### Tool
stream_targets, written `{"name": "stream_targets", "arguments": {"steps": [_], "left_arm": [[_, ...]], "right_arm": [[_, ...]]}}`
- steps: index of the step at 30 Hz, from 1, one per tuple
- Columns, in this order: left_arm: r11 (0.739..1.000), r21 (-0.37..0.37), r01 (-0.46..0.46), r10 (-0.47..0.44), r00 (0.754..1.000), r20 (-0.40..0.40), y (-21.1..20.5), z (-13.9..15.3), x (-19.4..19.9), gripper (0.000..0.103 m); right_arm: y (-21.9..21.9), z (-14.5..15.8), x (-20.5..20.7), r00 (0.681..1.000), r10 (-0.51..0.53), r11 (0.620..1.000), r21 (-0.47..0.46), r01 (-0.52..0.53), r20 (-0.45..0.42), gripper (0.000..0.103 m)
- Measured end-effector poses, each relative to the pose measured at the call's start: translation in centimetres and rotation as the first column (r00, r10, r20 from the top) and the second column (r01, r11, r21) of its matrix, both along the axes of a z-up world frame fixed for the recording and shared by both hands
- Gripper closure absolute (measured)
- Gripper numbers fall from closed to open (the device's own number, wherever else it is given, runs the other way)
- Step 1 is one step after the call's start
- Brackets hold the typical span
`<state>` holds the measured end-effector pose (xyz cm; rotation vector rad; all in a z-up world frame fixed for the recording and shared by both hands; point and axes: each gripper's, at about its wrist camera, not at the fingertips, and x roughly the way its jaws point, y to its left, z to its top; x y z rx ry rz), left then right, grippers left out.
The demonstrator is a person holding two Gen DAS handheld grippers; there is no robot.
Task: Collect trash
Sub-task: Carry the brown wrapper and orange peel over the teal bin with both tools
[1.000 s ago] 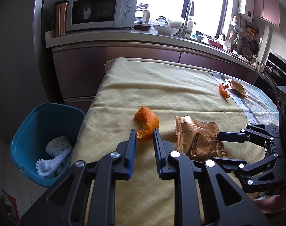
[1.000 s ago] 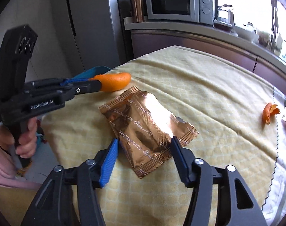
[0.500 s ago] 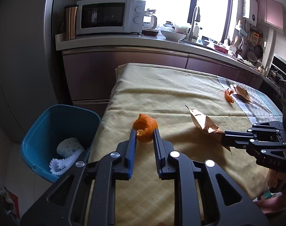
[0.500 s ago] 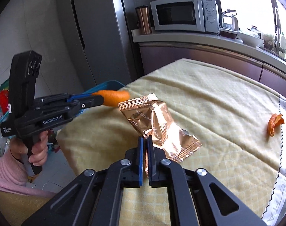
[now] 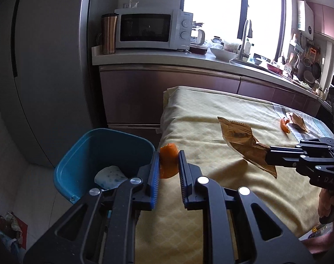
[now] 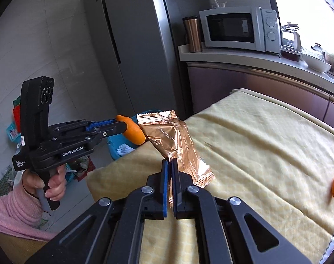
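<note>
- The orange peel (image 5: 168,164) sits pinched between the pads of the left tool (image 5: 168,165), lifted off the yellow cloth, at the worktop's (image 5: 211,114) left edge and close to the rim of the blue bin (image 5: 114,140).
- From the right wrist view, the same peel (image 6: 134,131) juts out past the left tool's (image 6: 123,125) tips, with the bin below and behind it.
- The copper snack wrapper (image 6: 180,140) is clamped by one corner in the right tool (image 6: 169,165), whose pads are pressed together on the foil; the wrapper hangs clear of the cloth.
- In the left wrist view, the wrapper (image 5: 242,140) sticks out from the right tool (image 5: 268,154) above the worktop.
- Inside the bin lies a white crumpled item (image 5: 109,176).
- At the far right of the cloth lie another bit of peel (image 5: 284,125) and a second wrapper (image 5: 299,121), just beside each other.
- A hand (image 6: 48,182) in a pink sleeve (image 6: 10,211) grips the left tool's handle.
- Behind, a microwave (image 5: 153,32) and a copper tumbler (image 5: 108,34) stand on the kitchen counter.
</note>
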<state>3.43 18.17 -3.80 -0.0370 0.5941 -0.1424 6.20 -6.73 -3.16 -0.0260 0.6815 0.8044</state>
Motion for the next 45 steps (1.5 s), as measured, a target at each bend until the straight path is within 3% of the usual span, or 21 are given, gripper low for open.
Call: {"name": "stream_targets", "arguments": {"steps": [23, 45], "left_arm": [[0.984, 0.030, -0.177, 0.177, 0.984, 0.001, 7.0, 0.3, 2.2, 0.086], [0.978, 0.035, -0.208, 0.209, 0.977, -0.044, 7.7, -1.7, 4.8, 0.086]], "right_arm": [[8.3, 2.9, 3.6, 0.984, 0.174, 0.983, 0.057, -0.177, 0.047, 0.101], [13.3, 0.6, 8.2, 0.975, 0.214, 0.976, 0.061, -0.210, -0.066, 0.101]]}}
